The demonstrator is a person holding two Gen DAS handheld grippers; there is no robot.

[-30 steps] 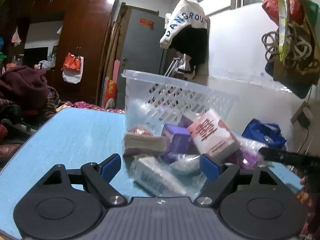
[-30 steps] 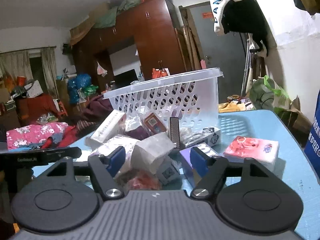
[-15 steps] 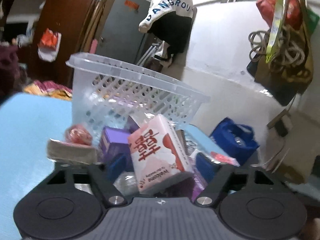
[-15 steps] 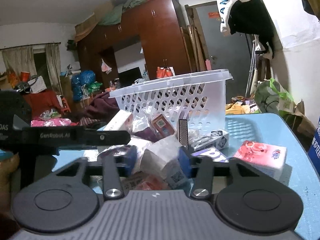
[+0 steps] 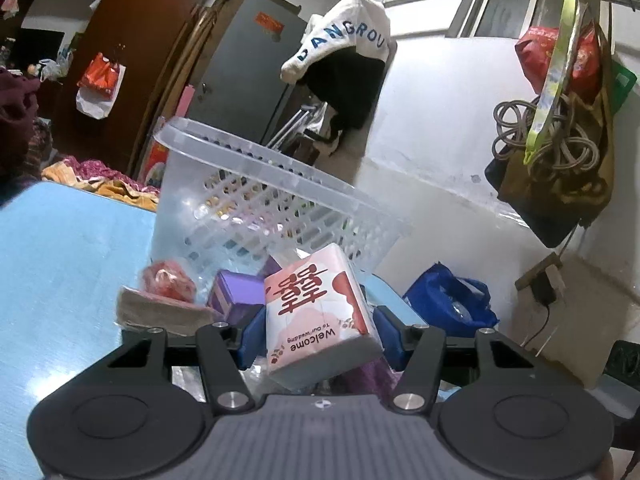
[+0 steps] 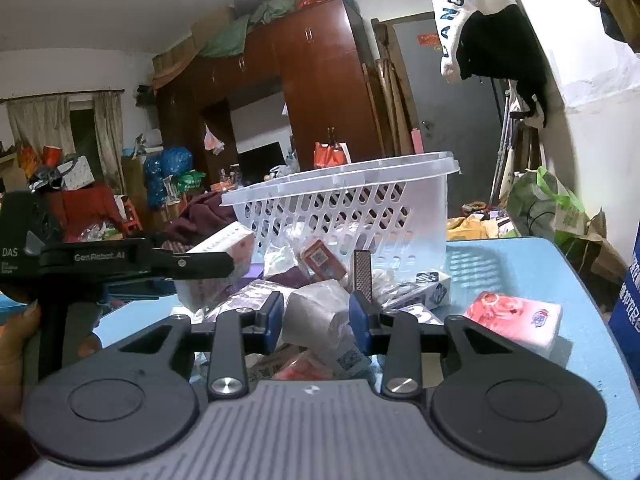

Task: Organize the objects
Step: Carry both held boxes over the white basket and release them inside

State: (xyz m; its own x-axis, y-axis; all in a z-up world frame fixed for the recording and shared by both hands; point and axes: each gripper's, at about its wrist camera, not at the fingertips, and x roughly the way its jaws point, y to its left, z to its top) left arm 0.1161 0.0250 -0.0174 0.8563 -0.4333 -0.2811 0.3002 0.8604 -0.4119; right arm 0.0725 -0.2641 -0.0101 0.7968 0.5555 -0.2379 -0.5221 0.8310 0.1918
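A pile of small packets lies on the blue table (image 5: 60, 248) in front of a clear plastic basket (image 5: 280, 184) (image 6: 340, 176). My left gripper (image 5: 320, 336) has its jaws closing on a pink and white tissue pack (image 5: 316, 312) with red characters. Both blue pads press its sides, and it hangs tilted above the pile. The right wrist view shows that left gripper (image 6: 224, 264) from the side with the tissue pack (image 6: 228, 244). My right gripper (image 6: 316, 316) has its jaws closing on a white wrapped packet (image 6: 316, 312), pads against it.
A purple box (image 5: 236, 292), a red wrapped packet (image 5: 168, 280) and a brownish pack (image 5: 160, 312) lie by the basket. A pink tissue pack (image 6: 512, 316), a blue and white box (image 6: 432, 284) and an upright black strip (image 6: 362, 272) are to the right. A hand (image 6: 16, 328) holds the left tool.
The left jaws narrowed onto the pink tissue pack, which rose off the pile as the gripper swung right. The right jaws narrowed onto the white packet while that gripper stayed in place.
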